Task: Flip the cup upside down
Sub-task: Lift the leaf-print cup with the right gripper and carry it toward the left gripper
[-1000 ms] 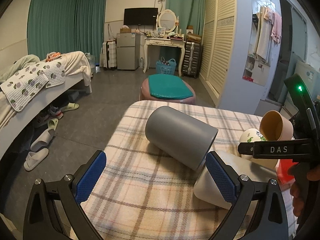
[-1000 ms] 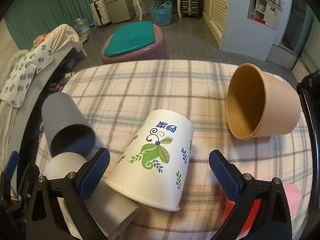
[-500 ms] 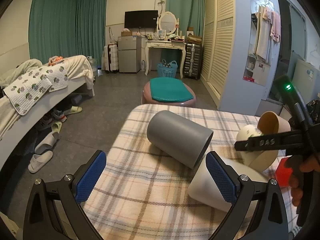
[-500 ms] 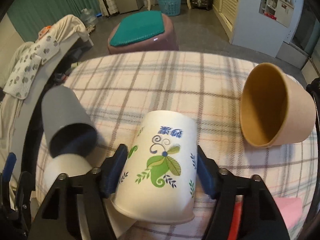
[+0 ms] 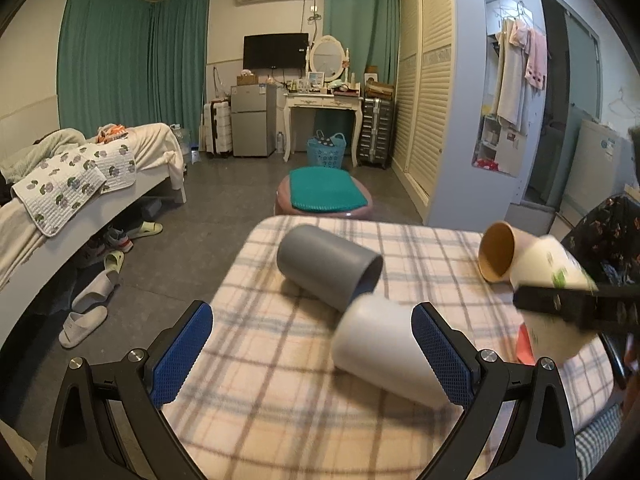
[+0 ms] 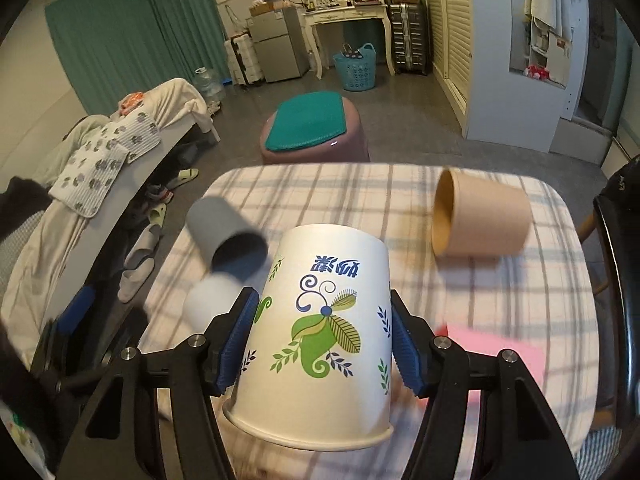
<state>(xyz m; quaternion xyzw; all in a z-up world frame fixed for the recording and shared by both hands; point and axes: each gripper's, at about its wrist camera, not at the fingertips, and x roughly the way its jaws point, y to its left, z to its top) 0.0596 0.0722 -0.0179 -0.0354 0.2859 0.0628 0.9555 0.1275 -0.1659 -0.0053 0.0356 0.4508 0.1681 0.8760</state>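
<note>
My right gripper (image 6: 322, 344) is shut on a white paper cup (image 6: 324, 320) with a green leaf print. It holds the cup off the plaid table (image 6: 480, 280), rim towards me and base pointing away. The held cup also shows at the right of the left wrist view (image 5: 554, 280). My left gripper (image 5: 312, 354) is open and empty above the table's near left part. A plain white cup (image 5: 384, 354) lies on its side beside its right finger.
A grey cup (image 5: 330, 266) lies on its side, its mouth against the white cup. A brown paper cup (image 6: 480, 218) lies on its side at the far right. A pink and red object (image 6: 496, 354) lies at the near right. A stool (image 5: 324, 196) stands beyond the table.
My right gripper closed on the printed cup and lifted it off the table, tilting its base away. My left gripper drew back from the grey and white cups.
</note>
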